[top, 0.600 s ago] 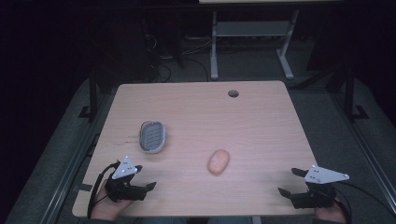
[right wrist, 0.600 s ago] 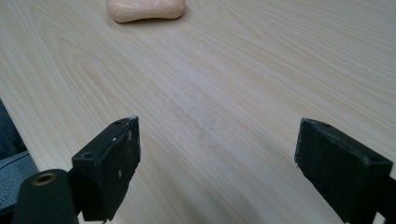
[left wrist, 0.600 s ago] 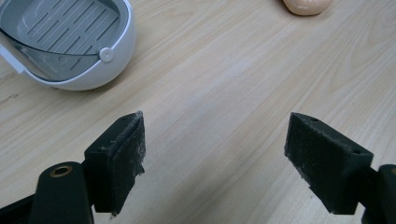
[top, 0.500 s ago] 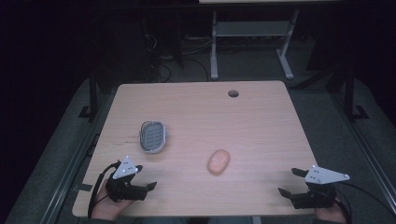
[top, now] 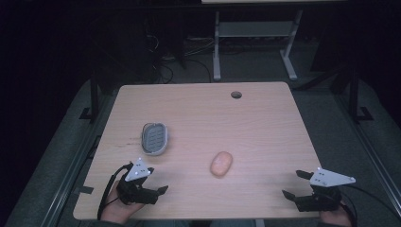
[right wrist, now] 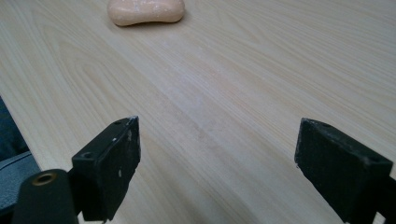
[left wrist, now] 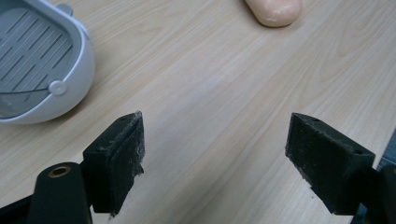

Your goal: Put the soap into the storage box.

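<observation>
Soap (top: 221, 163) lies bare on the table (top: 265, 123), right of the soap dish (top: 154, 138), with the left gripper (top: 158, 190) and right gripper (top: 292, 185) parked near the front edge, probably awaiting a pick. Left gripper view: its 2 jaws gape wide and empty, dish (left wrist: 39, 65) close ahead, soap (left wrist: 274, 11) beyond (unreached). Right gripper view: jaws equally wide, aimed at the soap (right wrist: 145, 11).

Table (top: 265, 127): light wood-grain laminate, smooth, faint sheen. Soap bar (top: 221, 163): peach, waxy, matt, slightly chalky surface. Soap dish (top: 154, 138): white glossy plastic shell, grey ribbed insert, smooth. Left gripper (left wrist: 215, 154) pads (left wrist: 122, 158): black foam-like, matt, rough and frayed at edges. Right gripper (right wrist: 217, 161) pads (right wrist: 343, 165) same, dusty specks; grey top plates matt
</observation>
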Tool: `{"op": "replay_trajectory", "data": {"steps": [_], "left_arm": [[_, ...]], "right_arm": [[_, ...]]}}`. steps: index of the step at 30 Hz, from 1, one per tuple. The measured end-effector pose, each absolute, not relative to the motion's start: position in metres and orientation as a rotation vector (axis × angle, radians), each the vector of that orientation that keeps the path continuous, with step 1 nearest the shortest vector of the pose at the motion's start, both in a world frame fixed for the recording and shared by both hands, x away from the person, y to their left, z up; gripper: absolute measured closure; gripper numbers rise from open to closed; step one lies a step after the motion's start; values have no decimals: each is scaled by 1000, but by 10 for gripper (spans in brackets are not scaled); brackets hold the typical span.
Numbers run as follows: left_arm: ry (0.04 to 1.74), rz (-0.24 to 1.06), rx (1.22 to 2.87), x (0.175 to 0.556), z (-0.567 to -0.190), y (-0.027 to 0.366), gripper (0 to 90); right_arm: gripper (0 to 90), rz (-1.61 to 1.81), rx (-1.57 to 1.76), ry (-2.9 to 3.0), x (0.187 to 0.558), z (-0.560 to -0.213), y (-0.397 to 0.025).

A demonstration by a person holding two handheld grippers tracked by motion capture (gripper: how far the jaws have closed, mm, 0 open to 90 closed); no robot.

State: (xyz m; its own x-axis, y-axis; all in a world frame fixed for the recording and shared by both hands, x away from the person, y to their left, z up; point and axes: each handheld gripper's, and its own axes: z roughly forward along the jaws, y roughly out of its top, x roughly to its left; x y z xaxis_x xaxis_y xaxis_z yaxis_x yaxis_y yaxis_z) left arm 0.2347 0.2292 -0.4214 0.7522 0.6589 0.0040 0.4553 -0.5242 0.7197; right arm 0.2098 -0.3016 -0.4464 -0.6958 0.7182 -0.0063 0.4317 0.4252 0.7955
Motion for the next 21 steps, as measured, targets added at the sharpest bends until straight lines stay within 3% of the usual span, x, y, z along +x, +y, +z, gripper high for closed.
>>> {"op": "replay_trajectory", "data": {"steps": [21], "left_arm": [[740, 332, 2273, 251, -413, 175, 193]], "right_arm": [[138, 1154, 981, 2335, 210, -445, -302]]}}
